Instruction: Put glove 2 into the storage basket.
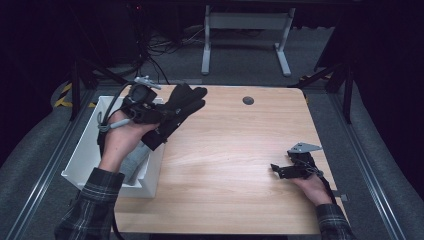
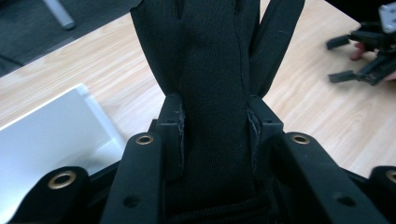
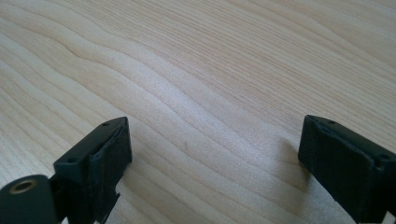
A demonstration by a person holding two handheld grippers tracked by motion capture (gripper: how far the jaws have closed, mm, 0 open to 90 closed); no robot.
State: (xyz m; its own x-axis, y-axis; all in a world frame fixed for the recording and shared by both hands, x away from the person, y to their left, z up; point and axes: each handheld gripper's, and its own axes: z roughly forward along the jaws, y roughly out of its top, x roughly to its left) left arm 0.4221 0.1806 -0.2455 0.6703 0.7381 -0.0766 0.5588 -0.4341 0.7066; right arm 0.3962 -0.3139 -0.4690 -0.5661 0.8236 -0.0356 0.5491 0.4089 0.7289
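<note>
Left tool (image 2: 215, 126): your jaws are closed on a black glove (image 2: 215, 60), pads pressing its middle from both sides; you grip it firmly.
Glove: it is clamped in your left tool, fingers splayed beyond the jaws; from above the glove (image 1: 175, 112) hangs in the air over the left edge of the tabletop (image 1: 240, 165), beside the bin.
Left hand (image 1: 122, 137): you hold it raised above the white bin (image 1: 82, 155).
Bin: it stands at the tabletop's left edge, with something grey inside.
Right tool (image 3: 215, 154): your jaws stand wide apart with nothing between them, just bare wood.
Right tool from above (image 1: 280, 170): you rest it low on the tabletop near the right edge, well apart from the glove.
</note>
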